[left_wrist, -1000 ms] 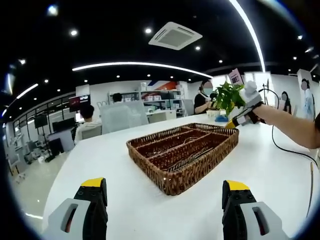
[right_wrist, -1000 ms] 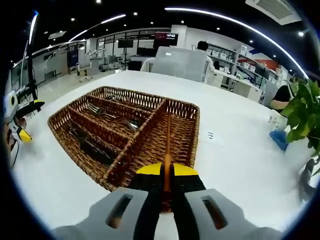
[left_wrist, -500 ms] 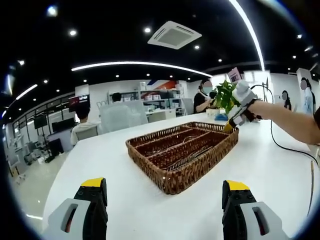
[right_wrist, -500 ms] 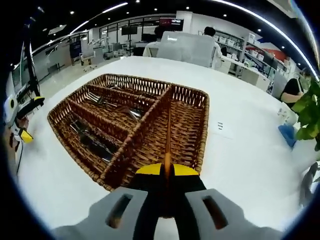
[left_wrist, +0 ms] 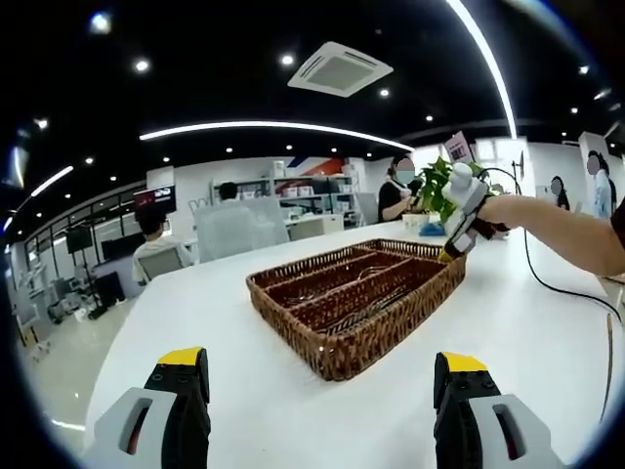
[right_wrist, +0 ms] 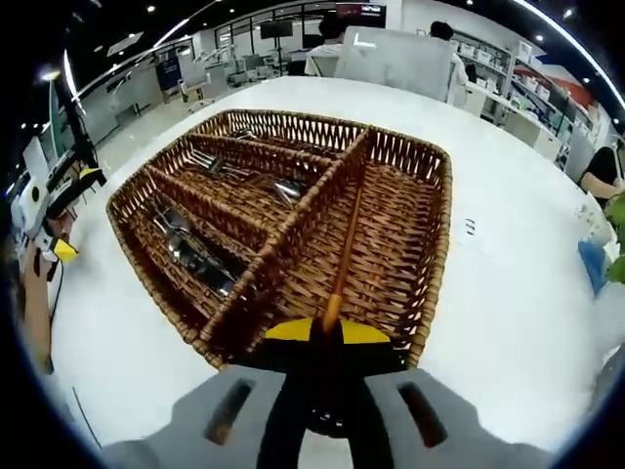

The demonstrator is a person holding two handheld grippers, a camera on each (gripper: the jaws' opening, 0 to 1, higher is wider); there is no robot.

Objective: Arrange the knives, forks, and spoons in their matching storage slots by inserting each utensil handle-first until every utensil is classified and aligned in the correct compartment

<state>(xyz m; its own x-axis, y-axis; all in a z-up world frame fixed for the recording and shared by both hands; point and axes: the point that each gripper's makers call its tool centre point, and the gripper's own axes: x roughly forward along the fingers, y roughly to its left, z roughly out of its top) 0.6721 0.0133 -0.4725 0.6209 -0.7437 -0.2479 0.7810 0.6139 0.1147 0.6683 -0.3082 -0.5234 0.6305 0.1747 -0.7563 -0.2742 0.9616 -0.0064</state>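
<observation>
A brown wicker tray (left_wrist: 283,311) with several slots rests on the white table (left_wrist: 244,410). Ahead of the tray's near corner, my left gripper (left_wrist: 320,360) is open, with nothing between its yellow tips. My right gripper (right_wrist: 327,332) is shut on a thin brown-handled utensil (right_wrist: 344,254) that points forward over the tray's wide right slot (right_wrist: 391,225). Forks (right_wrist: 234,176) lie in a middle slot and darker cutlery (right_wrist: 190,256) in the slot beside it. The right gripper (left_wrist: 455,242) also shows at the tray's far right corner. At the tray's far left sits the left gripper (right_wrist: 76,212).
A leafy plant (left_wrist: 441,188) stands beyond the tray's far end. On the table to the right lie a blue object (right_wrist: 596,266) and a small label (right_wrist: 471,227). A black cable (left_wrist: 566,285) trails from the right hand. People sit at desks in the background.
My right gripper has moved forward and tipped down over the tray with the utensil in it. In the left gripper view it has shifted left toward the tray's corner. The left gripper has stayed put.
</observation>
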